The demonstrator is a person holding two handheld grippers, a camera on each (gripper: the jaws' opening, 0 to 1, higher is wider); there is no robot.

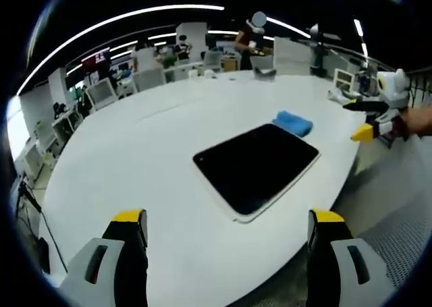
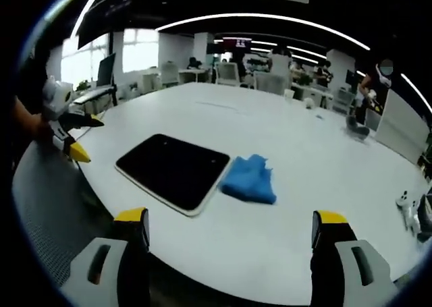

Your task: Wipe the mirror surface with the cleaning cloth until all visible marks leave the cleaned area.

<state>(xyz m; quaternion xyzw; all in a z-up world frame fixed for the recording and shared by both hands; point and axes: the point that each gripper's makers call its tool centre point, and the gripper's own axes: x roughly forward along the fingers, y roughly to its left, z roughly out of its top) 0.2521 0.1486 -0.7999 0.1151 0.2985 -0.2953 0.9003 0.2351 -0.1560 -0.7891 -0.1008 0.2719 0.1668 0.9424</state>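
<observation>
A dark rectangular mirror (image 1: pixel 256 166) with a pale frame lies flat on the white table (image 1: pixel 135 158); in the right gripper view the mirror (image 2: pixel 174 169) sits left of centre. A crumpled blue cloth (image 1: pixel 293 123) rests just beyond its far corner, touching the mirror's edge, and the cloth (image 2: pixel 250 179) shows on the mirror's right in the right gripper view. My left gripper (image 1: pixel 227 243) is open, held off the table's near edge. My right gripper (image 2: pixel 229 243) is open too, nothing between its jaws. Each gripper appears in the other's view: right gripper (image 1: pixel 361 118), left gripper (image 2: pixel 79 137).
The table (image 2: pixel 304 152) is long and curved. Small items stand at its far end (image 2: pixel 356 128). Office desks, chairs and monitors fill the background, with a person standing (image 1: pixel 251 44) far off. Grey patterned floor (image 1: pixel 398 233) lies beside the table.
</observation>
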